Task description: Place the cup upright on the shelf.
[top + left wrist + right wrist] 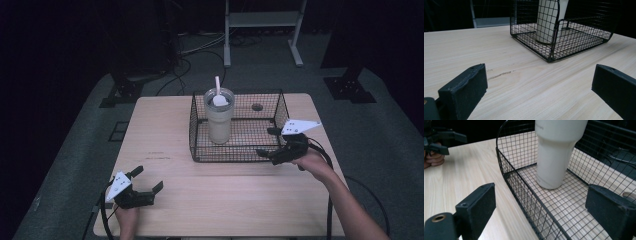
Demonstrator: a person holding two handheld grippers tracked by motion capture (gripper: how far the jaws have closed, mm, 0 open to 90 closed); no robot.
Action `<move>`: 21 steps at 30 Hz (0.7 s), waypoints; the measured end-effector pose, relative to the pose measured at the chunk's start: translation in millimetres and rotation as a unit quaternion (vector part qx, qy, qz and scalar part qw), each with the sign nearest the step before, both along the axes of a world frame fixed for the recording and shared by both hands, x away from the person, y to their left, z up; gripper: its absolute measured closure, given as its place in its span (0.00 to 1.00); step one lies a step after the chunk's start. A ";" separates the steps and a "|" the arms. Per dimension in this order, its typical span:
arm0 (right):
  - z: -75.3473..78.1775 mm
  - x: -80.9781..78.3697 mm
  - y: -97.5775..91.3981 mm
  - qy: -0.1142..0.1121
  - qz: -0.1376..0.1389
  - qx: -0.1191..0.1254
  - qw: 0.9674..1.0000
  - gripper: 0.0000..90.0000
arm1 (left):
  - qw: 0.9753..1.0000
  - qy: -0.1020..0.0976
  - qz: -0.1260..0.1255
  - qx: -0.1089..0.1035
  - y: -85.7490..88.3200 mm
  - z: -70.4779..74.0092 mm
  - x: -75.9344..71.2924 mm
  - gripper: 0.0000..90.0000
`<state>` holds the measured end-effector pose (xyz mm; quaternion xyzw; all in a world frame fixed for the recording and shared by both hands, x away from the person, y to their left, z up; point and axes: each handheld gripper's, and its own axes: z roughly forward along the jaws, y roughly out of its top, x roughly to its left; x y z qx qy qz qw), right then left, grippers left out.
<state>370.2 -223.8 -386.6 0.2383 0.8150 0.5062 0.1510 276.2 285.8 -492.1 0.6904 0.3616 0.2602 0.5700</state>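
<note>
Cup [219, 120] stands upright inside the basket [280, 107], toward its left end. Right hand-held gripper [272, 142] straddles the basket's near right rim, released, likely positioned to grip the wire. Left hand-held gripper [147, 181], released, idles well clear on the surface [165, 130].

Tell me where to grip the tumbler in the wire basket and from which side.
Grip the tumbler on its narrower lower body, where open jaws likely fit. The basket walls block a level approach, so bring the right gripper down over the near rim. The straw and lid rule out the top.
</note>
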 end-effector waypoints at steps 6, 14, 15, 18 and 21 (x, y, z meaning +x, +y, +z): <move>-7.9 -10.9 -4.9 0.000 0.003 0.006 1.000 0.10 | 1.000 0.000 0.000 0.001 -0.4 0.0 0.0 0.00; -15.0 -21.0 -9.1 0.005 0.006 0.012 1.000 0.10 | 1.000 0.000 0.000 0.001 -0.5 0.1 0.0 0.00; -16.4 -23.0 -9.8 0.002 0.005 0.010 1.000 0.10 | 1.000 0.000 0.000 0.001 -0.5 0.1 -0.1 0.00; -21.2 -27.8 -13.0 0.005 0.005 0.011 1.000 0.10 | 1.000 0.000 0.000 0.001 -0.5 0.1 -0.1 0.00; -23.8 -29.5 -15.2 0.011 0.003 0.016 1.000 0.10 | 1.000 0.000 0.000 0.002 -0.5 0.0 -0.1 0.00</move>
